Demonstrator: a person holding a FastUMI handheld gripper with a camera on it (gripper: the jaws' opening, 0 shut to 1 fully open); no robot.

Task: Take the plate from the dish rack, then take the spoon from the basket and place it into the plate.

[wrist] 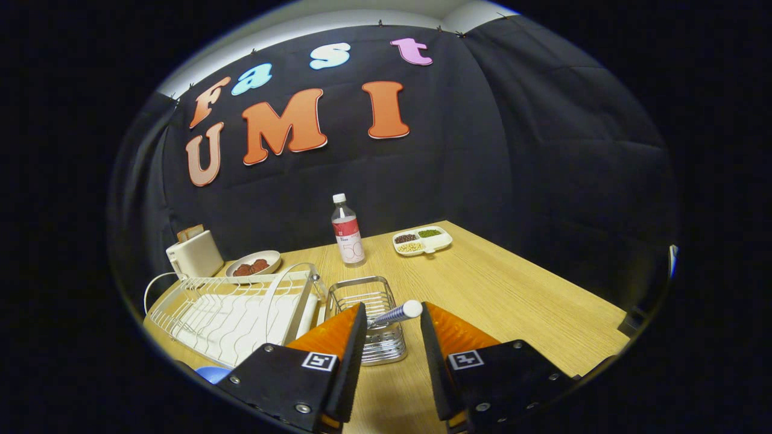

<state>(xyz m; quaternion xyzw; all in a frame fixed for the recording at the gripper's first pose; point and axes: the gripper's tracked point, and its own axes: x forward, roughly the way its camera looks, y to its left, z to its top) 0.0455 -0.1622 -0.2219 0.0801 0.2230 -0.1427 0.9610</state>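
Two stages make up this job, and judging by the blue plate (212,374) lying at the near edge of the tabletop, below the wire dish rack (232,310), the first looks done; the spoon is the step in hand. At the far left corner stand a toaster (196,254) and a dish of dark food (253,264), well clear of the work. The rack fills the left side, its slots bare. Just right of it sits the wire basket (371,319), with the spoon (395,313) leaning out of it, its rounded handle end toward the camera. The gripper (392,319) is spread wide, the handle lying between the fingers without either one touching it. To do this well, centre the handle between both fingers before closing, grip below the rounded end so it cannot slip out, then lift straight up until it clears the basket's rim. Beyond stand a bottle (348,232) and a sectioned tray (423,240) at the far edge.
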